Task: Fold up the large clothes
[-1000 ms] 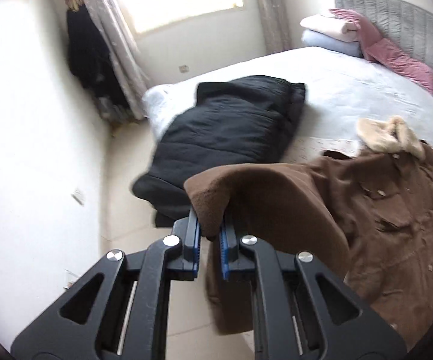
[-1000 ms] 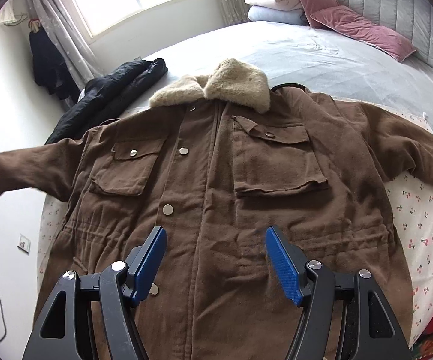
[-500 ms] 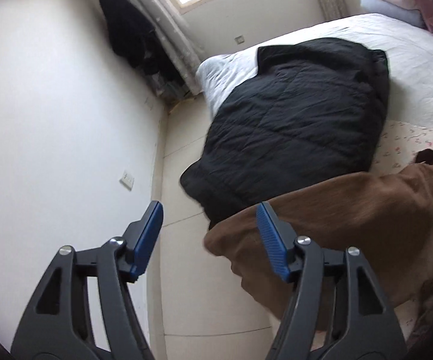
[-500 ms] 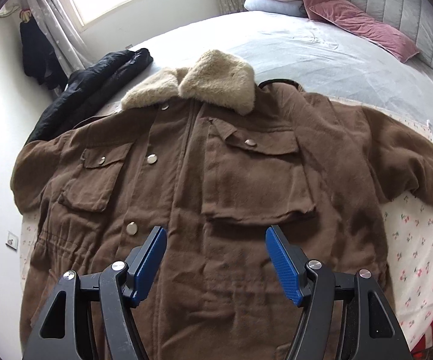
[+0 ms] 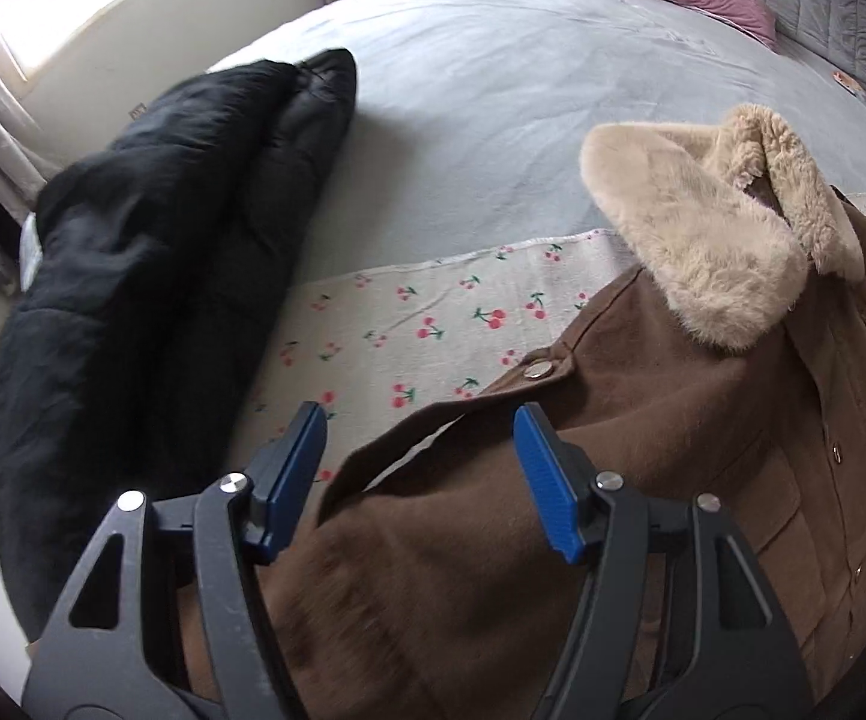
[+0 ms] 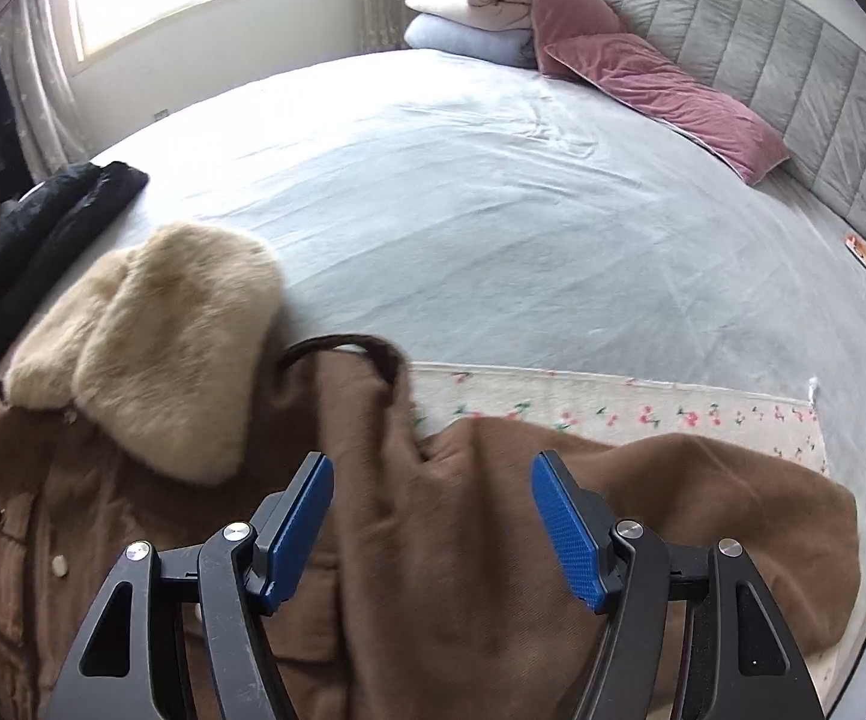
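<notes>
A brown coat (image 5: 673, 480) with a beige fur collar (image 5: 715, 222) lies face up on a cherry-print cloth (image 5: 433, 312) on the bed. My left gripper (image 5: 420, 420) hangs open above the coat's left shoulder, where the sleeve lies folded in; nothing is between its blue pads. In the right wrist view my right gripper (image 6: 433, 468) is open over the brown coat (image 6: 463, 570) at its right shoulder, beside the fur collar (image 6: 150, 348). The right sleeve (image 6: 733, 510) stretches out toward the bed's edge.
A black padded jacket (image 5: 162, 240) lies at the left side of the bed, close to the coat. Pink pillows (image 6: 661, 90), folded blankets (image 6: 469, 18) and a grey headboard (image 6: 793, 90) are at the far end. The grey bedsheet (image 6: 493, 210) spreads beyond the coat.
My left gripper let go of the brown sleeve, opened, and swung right and down over the coat's left shoulder. My right gripper, still open, moved from the coat's front to its right shoulder.
</notes>
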### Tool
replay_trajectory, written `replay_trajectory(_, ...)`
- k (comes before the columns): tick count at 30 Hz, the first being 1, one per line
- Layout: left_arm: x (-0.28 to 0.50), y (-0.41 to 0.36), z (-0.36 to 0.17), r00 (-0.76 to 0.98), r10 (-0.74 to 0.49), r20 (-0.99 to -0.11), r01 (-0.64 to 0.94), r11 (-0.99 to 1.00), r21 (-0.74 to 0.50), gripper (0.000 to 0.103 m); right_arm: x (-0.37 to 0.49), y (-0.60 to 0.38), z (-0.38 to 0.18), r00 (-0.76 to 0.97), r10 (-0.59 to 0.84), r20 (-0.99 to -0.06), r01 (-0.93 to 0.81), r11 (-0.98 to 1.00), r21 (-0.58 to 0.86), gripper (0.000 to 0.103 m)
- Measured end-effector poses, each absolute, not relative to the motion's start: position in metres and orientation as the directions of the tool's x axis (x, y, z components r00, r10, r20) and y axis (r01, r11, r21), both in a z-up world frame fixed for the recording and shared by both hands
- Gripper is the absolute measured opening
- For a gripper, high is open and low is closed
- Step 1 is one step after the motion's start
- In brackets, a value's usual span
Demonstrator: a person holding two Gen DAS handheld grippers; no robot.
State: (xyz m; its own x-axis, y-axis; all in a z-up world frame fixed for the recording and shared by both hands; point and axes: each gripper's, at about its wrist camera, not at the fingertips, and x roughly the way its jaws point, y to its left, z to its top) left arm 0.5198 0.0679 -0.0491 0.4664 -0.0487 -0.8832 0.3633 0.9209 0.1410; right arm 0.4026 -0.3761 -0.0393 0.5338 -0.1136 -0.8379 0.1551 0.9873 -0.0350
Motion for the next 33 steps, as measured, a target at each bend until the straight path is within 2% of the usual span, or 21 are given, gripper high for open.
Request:
replay_trajectory(5,0.517,0.077,-0.099,0.293,-0.093,-0.951,0.423,0.905,0.042,0.064,0.425,-0.414,-0.083,0.4,-0.14,-0.906,0.122,0.988,-0.098,0.07)
replay_trajectory(7,0.507,0.078,-0.098,0.315,-0.118,-0.942,0.425,0.905,0.029,0.054,0.423,-0.415,-0.108,0.351,-0.14,-0.926,0.116,0.988,-0.106,0.069)
replay_trajectory(8,0.501,0.077,-0.096,0.311,-0.131,-0.941,0.428,0.904,0.016,0.037,0.418,-0.411,-0.109,0.389,-0.153,-0.908,0.116,0.986,-0.117,0.067)
replay_trajectory(9,0.496,0.074,-0.094,0.321,-0.11,-0.941,0.424,0.905,0.039,0.017,0.414,-0.406,-0.108,0.412,-0.138,-0.901,0.098,0.989,-0.107,0.059)
replay_trajectory(10,0.488,0.07,-0.091,0.344,-0.079,-0.936,0.421,0.904,0.078,0.012,0.409,-0.4,-0.105,0.429,-0.14,-0.892,0.087,0.99,-0.113,0.038)
replay_trajectory(11,0.48,0.066,-0.088,0.378,-0.053,-0.924,0.413,0.903,0.118,0.008,0.405,-0.392,-0.103,0.438,-0.157,-0.885,0.078,0.988,-0.137,0.01)
replay_trajectory(13,0.467,0.059,-0.074,0.477,0.015,-0.879,0.357,0.911,0.208,0.007,0.394,-0.373,-0.093,0.478,-0.282,-0.832,0.102,0.958,-0.267,0.006)
replay_trajectory(16,0.466,0.072,-0.051,0.663,0.104,-0.741,0.164,0.946,0.28,0.007,0.381,-0.372,-0.069,0.552,-0.522,-0.65,0.284,0.851,-0.442,0.005)
replay_trajectory(17,0.474,0.078,-0.055,0.659,0.134,-0.74,0.111,0.956,0.272,0.007,0.385,-0.384,-0.072,0.516,-0.555,-0.652,0.33,0.831,-0.447,0.005)
replay_trajectory(18,0.485,0.082,-0.068,0.623,0.184,-0.76,0.073,0.954,0.291,0.002,0.39,-0.399,-0.082,0.455,-0.517,-0.725,0.336,0.854,-0.397,0.005)
replay_trajectory(19,0.494,0.084,-0.082,0.582,0.273,-0.766,0.023,0.936,0.351,0.002,0.392,-0.408,-0.088,0.423,-0.473,-0.773,0.333,0.874,-0.353,0.007)
replay_trajectory(21,0.494,0.095,-0.088,0.548,0.275,-0.79,0.002,0.944,0.33,0.006,0.378,-0.409,-0.075,0.497,-0.448,-0.743,0.328,0.89,-0.318,0.013)
replay_trajectory(22,0.49,0.099,-0.082,0.559,0.245,-0.792,-0.003,0.956,0.293,0.01,0.37,-0.411,-0.064,0.527,-0.436,-0.73,0.322,0.897,-0.303,0.028)
replay_trajectory(23,0.485,0.102,-0.074,0.575,0.22,-0.788,0.0,0.963,0.268,0.029,0.358,-0.414,-0.052,0.552,-0.422,-0.719,0.312,0.904,-0.292,0.058)
replay_trajectory(24,0.479,0.101,-0.066,0.595,0.199,-0.779,0.009,0.967,0.254,0.052,0.352,-0.419,-0.041,0.572,-0.419,-0.705,0.311,0.906,-0.287,0.072)
replay_trajectory(25,0.47,0.098,-0.058,0.617,0.185,-0.765,0.019,0.968,0.249,0.06,0.338,-0.43,-0.03,0.594,-0.431,-0.68,0.329,0.901,-0.284,0.082)
replay_trajectory(26,0.463,0.095,-0.05,0.632,0.167,-0.756,0.031,0.97,0.24,0.065,0.326,-0.445,-0.022,0.595,-0.441,-0.672,0.352,0.894,-0.276,0.082)
replay_trajectory(28,0.449,0.08,-0.037,0.635,0.097,-0.767,0.076,0.98,0.187,0.067,0.306,-0.483,-0.01,0.56,-0.453,-0.694,0.416,0.878,-0.237,0.083)
replay_trajectory(30,0.436,0.068,-0.029,0.603,0.011,-0.798,0.127,0.986,0.109,0.077,0.28,-0.528,-0.007,0.514,-0.466,-0.72,0.505,0.843,-0.186,0.083)
replay_trajectory(33,0.414,0.044,-0.022,0.56,-0.138,-0.817,0.216,0.976,-0.017,0.081,0.241,-0.586,-0.02,0.438,-0.442,-0.783,0.636,0.767,-0.078,0.083)
